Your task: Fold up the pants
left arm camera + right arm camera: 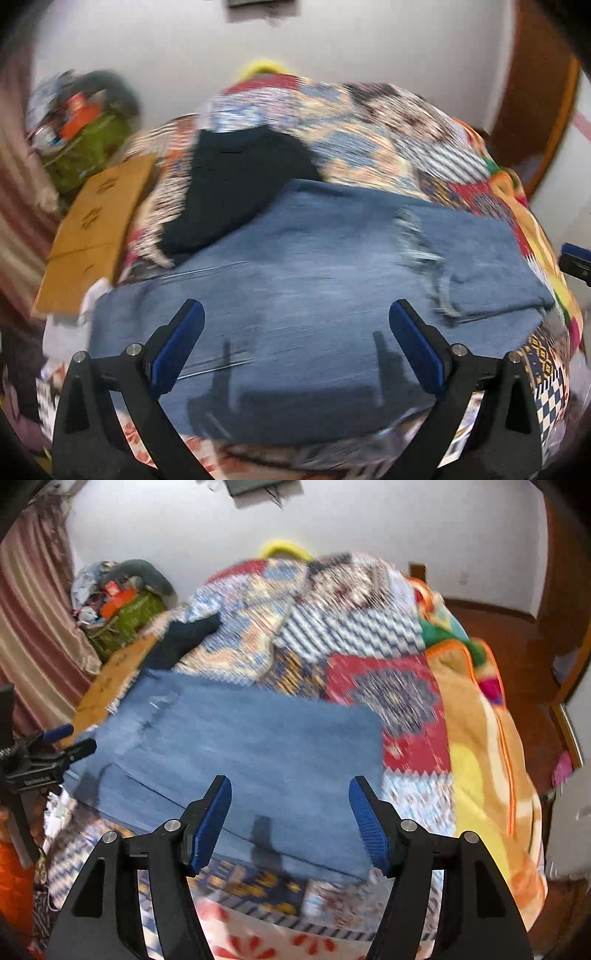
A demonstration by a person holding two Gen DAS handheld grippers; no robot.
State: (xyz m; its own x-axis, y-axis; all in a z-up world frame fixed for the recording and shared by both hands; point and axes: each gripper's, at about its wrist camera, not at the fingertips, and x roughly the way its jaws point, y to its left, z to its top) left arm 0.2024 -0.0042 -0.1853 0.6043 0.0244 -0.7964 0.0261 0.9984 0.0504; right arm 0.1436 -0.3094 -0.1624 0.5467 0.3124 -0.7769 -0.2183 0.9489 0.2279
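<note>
Left gripper (295, 332) nearest the lens in the left wrist view: jaws spread wide, nothing between them, hovering just above the near part of the jeans (314, 280). Its shadow falls on the denim right below, so it is close, contact not clear. Both views motion-blurred.

Jeans: blue denim, already folded into a broad slab, lying on the bed's patchwork quilt (388, 125). Long axis runs left-right across both views. A frayed, distressed patch (417, 243) sits right of centre in the left view, and an upper layer ends in an edge toward the right. At far left a cardboard sheet (92, 229) leans off the bed edge; a dark navy garment (236, 188) lies beyond the jeans, touching their far left corner.

Right gripper (290, 819): jaws also spread, empty, over the near edge of the jeans (258, 738) toward their right end. The denim's right edge lies just right of this gripper; the orange blanket (480, 738) is further right, apart from the jeans. The left gripper shows at the left rim of this view.

Judgement: each gripper sits over its own end of the near long edge, jeans straight ahead and below. Next fold likely needs both to drop and pinch that near edge, or the two ends.
</note>
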